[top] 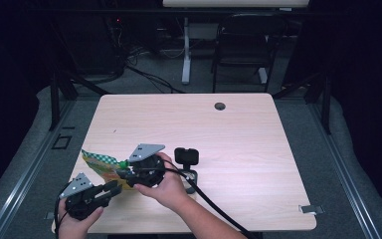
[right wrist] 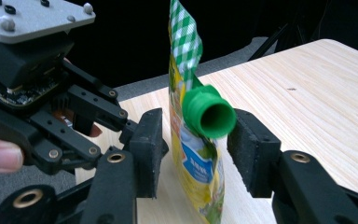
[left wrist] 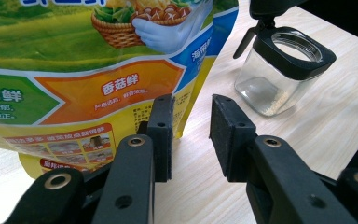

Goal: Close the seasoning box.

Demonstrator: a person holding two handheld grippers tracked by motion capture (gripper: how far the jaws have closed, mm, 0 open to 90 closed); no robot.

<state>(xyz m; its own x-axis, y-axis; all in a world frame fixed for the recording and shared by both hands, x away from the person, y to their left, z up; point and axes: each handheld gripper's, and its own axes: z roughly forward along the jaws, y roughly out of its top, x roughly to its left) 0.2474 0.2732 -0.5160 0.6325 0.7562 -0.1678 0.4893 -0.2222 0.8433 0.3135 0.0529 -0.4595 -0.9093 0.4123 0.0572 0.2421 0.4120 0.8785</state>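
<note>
Standing upright: the yellow-green pouch (top: 102, 168) sits near the front left corner of the table (top: 238, 129), its checkered top edge up and its green spout (right wrist: 208, 116) open, no cap on it.
Pouch print: the left gripper view gets the printed face up close, with a basket picture, orange banner and small text (left wrist: 88, 88).
Right gripper (top: 129, 172): the right hand (top: 166, 186) has it pointed left at the pouch. In the right gripper view the jaws are spread wide on either side of the spout, and I can see a gap at the left pad; the right pad is just beside the spout's rim, can't tell if it's touching. So the spout sits between the jaws, not pinched.
Left gripper (top: 112, 189): held low at the table's front left by the left hand (top: 72, 221), aimed at the pouch's bottom corner. Jaws about halfway apart with bare wood between the pads. The left pad (left wrist: 161, 137) is right in front of the pouch's lower edge, looks like it's not gripping anything.
Glass jar (left wrist: 279, 74): clear, square-ish, black collar with its black lid flipped up, on the table to the right of the pouch.
Jar from above: it shows just right of the right hand (top: 186, 158).
Cable (top: 214, 206): trails from the right gripper back along the forearm.
</note>
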